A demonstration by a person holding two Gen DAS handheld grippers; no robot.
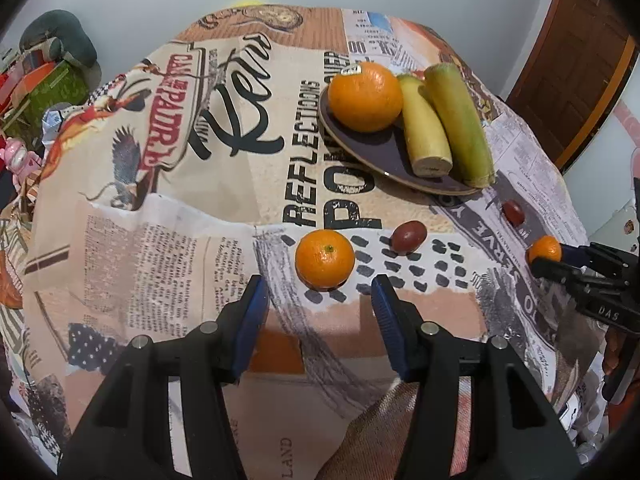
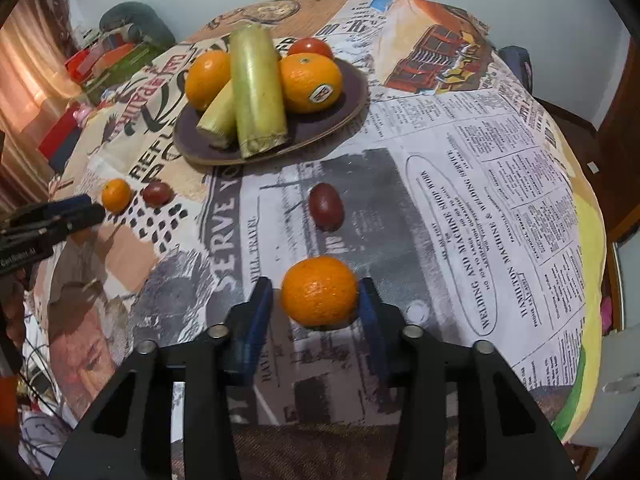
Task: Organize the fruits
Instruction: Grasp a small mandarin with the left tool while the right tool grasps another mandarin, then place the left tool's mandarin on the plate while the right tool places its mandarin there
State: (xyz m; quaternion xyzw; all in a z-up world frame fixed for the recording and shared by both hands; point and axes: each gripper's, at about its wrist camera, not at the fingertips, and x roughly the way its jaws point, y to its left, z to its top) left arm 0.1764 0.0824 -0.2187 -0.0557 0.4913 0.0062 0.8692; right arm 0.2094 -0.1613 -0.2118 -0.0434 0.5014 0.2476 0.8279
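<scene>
Two small oranges lie loose on the bench, and each gripper is lined up on one of them. In the left wrist view the left gripper (image 1: 320, 300) sits at lower centre with its jaws open and empty; the small orange (image 1: 325, 260) lies just beyond the tips, centred on the gap but not yet between the pads. In the right wrist view the right gripper (image 2: 316, 300) has the other small orange (image 2: 320, 292) between its jaws at lower centre. The right-hand pad looks to be against the skin, while a sliver of gap shows on the left-hand side, so I judge the grip not yet firm.

The plate (image 2: 352, 108), in the upper middle of that view, already carries two large oranges, a tomato and two long pale green pieces. Two dark red plums, one (image 2: 326, 206) mid-frame and one (image 2: 157, 193) at the left, are on the cloth.

To do this step well, the right jaws should close evenly until both pads bear on the widest part of the fruit, gently, since it will roll or bruise. The left gripper needs to go forward and lower before closing. On the plate the free spot seems to be the near right rim.
</scene>
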